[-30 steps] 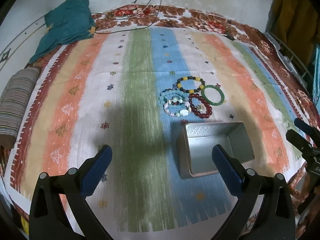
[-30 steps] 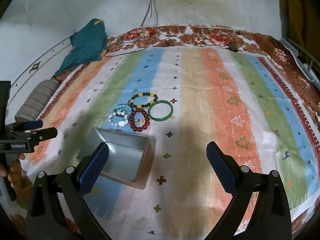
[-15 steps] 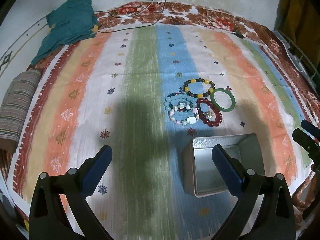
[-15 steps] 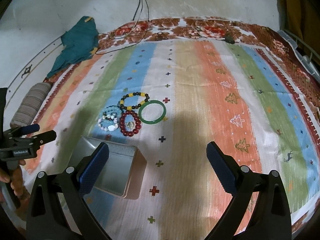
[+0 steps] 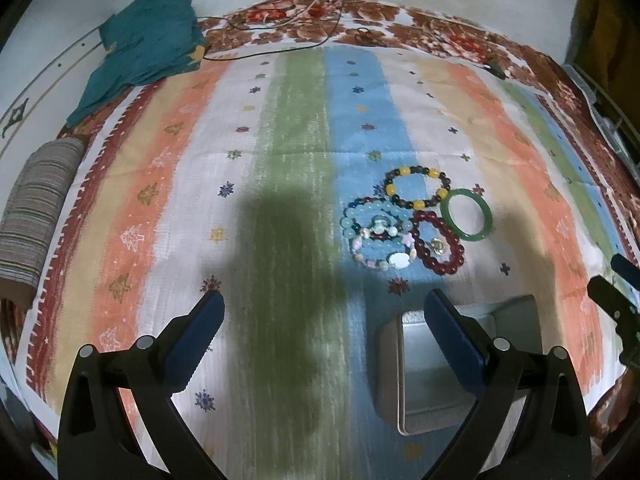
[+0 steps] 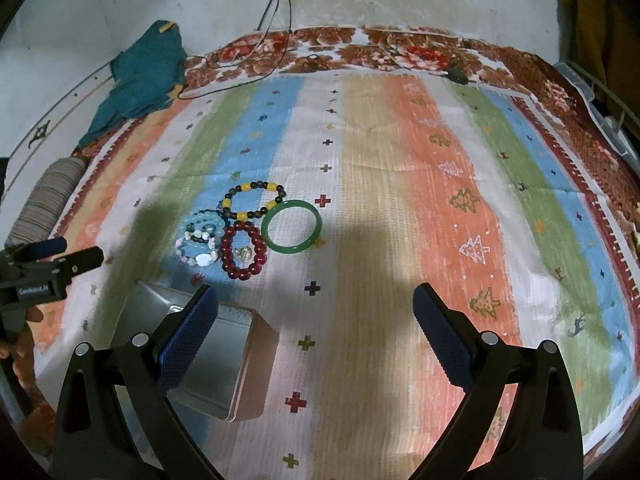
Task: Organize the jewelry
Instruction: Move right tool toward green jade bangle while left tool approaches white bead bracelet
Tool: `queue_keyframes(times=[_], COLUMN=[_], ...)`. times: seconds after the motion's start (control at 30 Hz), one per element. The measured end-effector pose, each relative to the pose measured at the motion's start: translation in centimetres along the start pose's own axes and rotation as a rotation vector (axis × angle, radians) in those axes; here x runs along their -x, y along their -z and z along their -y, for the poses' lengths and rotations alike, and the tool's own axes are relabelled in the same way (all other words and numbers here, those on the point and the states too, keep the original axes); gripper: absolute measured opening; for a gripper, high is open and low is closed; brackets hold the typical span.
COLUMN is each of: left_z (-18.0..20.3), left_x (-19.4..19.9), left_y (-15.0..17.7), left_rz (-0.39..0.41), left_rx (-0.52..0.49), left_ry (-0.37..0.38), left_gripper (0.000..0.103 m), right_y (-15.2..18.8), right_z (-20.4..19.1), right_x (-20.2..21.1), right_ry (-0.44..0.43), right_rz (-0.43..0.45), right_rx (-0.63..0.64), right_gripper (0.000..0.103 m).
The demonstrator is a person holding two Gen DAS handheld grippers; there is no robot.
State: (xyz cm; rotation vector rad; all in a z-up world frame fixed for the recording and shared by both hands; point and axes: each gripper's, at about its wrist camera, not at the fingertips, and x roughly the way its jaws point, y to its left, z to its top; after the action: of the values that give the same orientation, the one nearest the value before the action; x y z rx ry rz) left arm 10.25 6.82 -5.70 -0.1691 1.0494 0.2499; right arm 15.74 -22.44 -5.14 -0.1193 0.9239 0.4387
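L tool (image 5: 322, 306) and R tool (image 6: 314, 300): both w/ fingers spread wide apart, nothing between them, both hovering above the striped cloth (image 6: 400, 200). Bracelets sit in one tight cluster on the blue stripe, approx. centre of cloth: green bangle (image 6: 292, 226) on the right side of the group, yellow/dark bead bracelet (image 6: 254, 200) at the far side and touching the bangle, dark red bead bracelet (image 6: 243, 255) nearest me w/ a small clear charm inside its loop, pale blue bead bracelet (image 6: 202, 224) and white/pink mixed bead bracelet (image 6: 198, 252) overlapping on the left. Same cluster in L view: bangle (image 5: 467, 214), red beads (image 5: 438, 246), yellow/dark beads (image 5: 416, 192). Metal tin (image 6: 224, 356), open top, sits on cloth just near-side of the cluster, not touching it; interior partly hidden by my R tool's left finger, visible part holds nothing. In L view tin (image 5: 432, 376) is behind my right finger. Teal cloth (image 5: 144, 48) bunched at far-left corner; striped roll (image 5: 36, 220) at left edge; cables (image 6: 276, 20) run down the wall onto the floral border.
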Motion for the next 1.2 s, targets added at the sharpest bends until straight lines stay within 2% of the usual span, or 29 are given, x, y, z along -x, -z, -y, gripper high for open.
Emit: queue_keyframes(times=[0.57,1.2], left_z=[0.9,1.4], left_x=[-2.7,-6.8], left_y=[-1.4,-2.3], left_rz=[-0.038,-0.127], left_rx=[-0.035,-0.055], left_ry=[-0.027,0.002], left_gripper=[0.097,0.094], right_y=[-0.8,-2.4], right_z=[0.4,0.5], right_x=[-4.2,-8.0], right_ry=[0.064,0.077], right_rz=[-0.057,-0.097], right_rx=[0.011,-0.016], right_gripper=[0.099,0.099])
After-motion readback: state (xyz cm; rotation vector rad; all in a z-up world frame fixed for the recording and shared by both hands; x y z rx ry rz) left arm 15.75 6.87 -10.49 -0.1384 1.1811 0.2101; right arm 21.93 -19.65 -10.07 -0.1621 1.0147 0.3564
